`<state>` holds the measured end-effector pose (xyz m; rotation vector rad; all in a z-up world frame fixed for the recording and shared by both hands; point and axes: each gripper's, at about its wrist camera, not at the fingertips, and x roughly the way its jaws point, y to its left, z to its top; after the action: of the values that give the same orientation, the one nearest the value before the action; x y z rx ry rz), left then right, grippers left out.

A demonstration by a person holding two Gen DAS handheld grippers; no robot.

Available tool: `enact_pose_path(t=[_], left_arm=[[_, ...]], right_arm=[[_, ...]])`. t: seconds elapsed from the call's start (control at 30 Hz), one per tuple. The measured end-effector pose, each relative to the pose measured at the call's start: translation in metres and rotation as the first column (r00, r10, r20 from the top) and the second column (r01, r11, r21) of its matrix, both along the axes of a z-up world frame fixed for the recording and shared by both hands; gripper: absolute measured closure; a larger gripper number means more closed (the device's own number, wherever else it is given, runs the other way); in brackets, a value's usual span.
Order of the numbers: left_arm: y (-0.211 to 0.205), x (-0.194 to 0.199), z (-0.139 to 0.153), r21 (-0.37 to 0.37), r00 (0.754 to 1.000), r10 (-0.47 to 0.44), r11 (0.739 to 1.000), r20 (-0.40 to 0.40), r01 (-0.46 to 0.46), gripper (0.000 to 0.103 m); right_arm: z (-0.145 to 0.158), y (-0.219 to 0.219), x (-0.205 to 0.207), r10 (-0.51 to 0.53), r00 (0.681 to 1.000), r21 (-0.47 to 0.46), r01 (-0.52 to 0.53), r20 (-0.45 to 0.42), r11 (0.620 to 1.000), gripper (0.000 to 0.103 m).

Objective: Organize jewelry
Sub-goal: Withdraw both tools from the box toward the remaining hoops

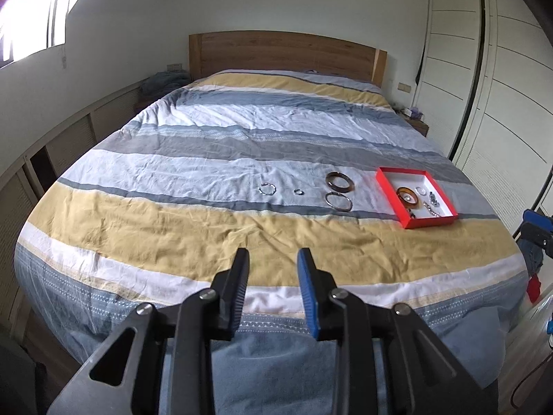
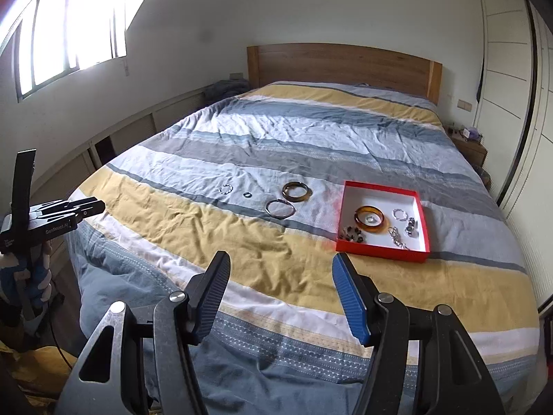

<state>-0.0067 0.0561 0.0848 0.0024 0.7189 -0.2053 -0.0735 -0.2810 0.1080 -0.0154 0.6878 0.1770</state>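
Note:
Loose jewelry lies mid-bed on the striped duvet (image 1: 207,235): a brown bangle (image 1: 339,181), a thin metal bangle (image 1: 338,201), a small ring (image 1: 298,192) and a beaded bracelet (image 1: 267,189). To their right sits a red box (image 1: 435,221) holding an amber bangle (image 1: 408,196) and several small pieces. My left gripper (image 1: 273,259) hangs open and empty over the foot of the bed, well short of the jewelry. My right gripper (image 2: 281,259) is also open and empty, with the red box (image 2: 380,254) ahead to its right and the brown bangle (image 2: 296,192) straight ahead.
A wooden headboard (image 1: 283,52) stands at the far end. White wardrobe doors (image 1: 484,86) run along the right, with a nightstand (image 2: 470,148) beside them. Low cabinets (image 2: 138,131) and a window (image 2: 69,34) line the left wall. A hand (image 2: 38,276) holds the left gripper (image 2: 86,207).

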Motion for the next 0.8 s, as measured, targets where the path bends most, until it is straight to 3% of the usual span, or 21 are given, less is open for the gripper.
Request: enact_pose_path(t=[0.2, 0.33, 0.8], left_arm=[[0.008, 0.018, -0.01, 0.008, 0.999, 0.035, 0.999, -0.01, -0.035, 0.076], [0.008, 0.042, -0.031, 0.022, 0.998, 0.049, 0.999, -0.043, -0.048, 0.076], [-0.007, 0.193, -0.119, 0.004, 0.974, 0.067, 0.998, -0.218, -0.068, 0.076]], right_arm=[[0.0, 0.02, 0.019, 0.053, 0.998, -0.01, -0.054, -0.014, 0.999, 0.044], [-0.017, 0.027, 0.049, 0.081, 0.995, 0.003, -0.08, -0.053, 0.997, 0.053], [-0.123, 0.045, 0.19, 0.169, 0.959, 0.099, -0.15, -0.228, 0.984, 0.066]])
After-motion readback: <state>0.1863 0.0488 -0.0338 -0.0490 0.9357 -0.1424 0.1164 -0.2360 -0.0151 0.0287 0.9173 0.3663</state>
